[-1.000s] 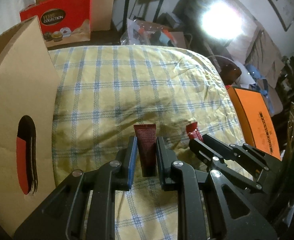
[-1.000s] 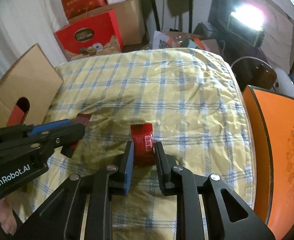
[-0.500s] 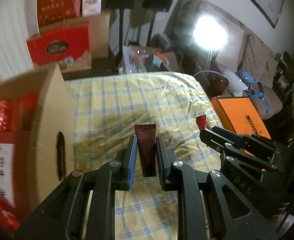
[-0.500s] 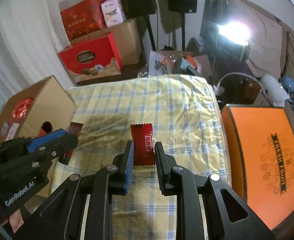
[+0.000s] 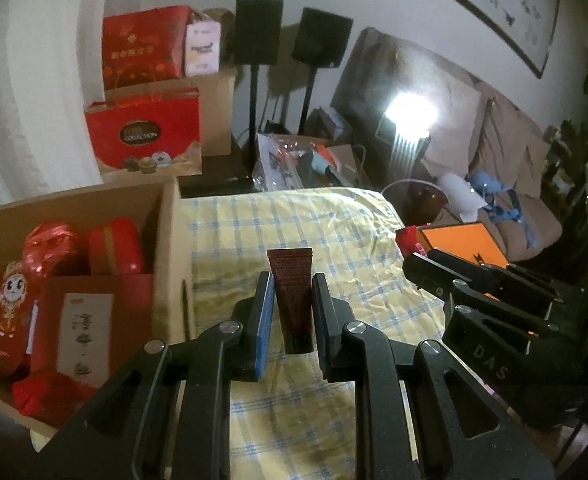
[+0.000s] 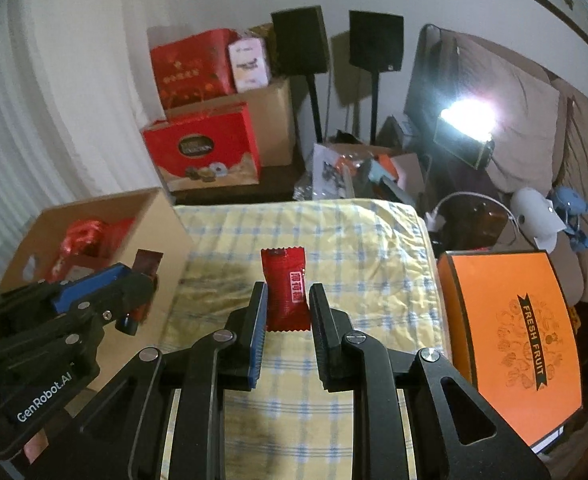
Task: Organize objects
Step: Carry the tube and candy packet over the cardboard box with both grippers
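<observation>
A dark red tube (image 5: 294, 300) is gripped in the left claw (image 5: 292, 312) near the surface's left edge; a red sachet (image 6: 286, 288) is gripped in the right claw (image 6: 288, 312).

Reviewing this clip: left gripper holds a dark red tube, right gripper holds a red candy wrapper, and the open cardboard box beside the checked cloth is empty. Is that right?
Not quite. The cardboard box is not empty: the left wrist view shows red packages inside. The rest stands: the left gripper holds the dark red tube, the right gripper holds the red candy wrapper, and the box sits beside the checked cloth.
</observation>
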{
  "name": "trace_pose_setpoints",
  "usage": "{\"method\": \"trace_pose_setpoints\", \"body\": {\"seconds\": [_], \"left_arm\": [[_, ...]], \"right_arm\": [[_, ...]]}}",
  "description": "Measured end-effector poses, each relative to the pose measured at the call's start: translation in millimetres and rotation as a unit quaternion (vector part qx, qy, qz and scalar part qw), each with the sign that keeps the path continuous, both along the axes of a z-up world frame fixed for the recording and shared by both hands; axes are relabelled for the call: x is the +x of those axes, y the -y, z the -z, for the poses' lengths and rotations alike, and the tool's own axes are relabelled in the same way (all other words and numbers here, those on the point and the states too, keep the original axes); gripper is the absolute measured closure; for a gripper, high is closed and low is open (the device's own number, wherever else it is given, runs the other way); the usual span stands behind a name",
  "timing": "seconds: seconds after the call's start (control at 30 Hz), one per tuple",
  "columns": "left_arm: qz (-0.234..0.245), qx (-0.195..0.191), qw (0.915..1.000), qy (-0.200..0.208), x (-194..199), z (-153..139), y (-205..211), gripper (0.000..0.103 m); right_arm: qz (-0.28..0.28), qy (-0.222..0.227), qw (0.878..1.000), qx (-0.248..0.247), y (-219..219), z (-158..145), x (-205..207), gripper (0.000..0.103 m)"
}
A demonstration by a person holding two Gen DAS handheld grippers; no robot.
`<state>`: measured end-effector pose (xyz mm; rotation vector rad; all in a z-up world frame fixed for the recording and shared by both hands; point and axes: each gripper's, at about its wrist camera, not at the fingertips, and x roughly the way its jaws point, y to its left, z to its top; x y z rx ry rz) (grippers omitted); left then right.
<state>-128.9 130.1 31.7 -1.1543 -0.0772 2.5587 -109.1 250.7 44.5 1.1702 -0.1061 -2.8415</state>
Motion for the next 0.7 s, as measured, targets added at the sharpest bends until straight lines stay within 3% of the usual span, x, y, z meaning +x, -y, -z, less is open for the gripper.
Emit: {"method": "trace_pose_setpoints", "body": {"seconds": [0.7], "left_arm": [[-0.060, 0.002, 0.9981, -0.010, 17.1, -14.1, 93.2, 0.086]], "right_arm": [[-0.072, -0.011, 0.997, -0.014, 89.1, -16.1, -5.2, 0.083]]}}
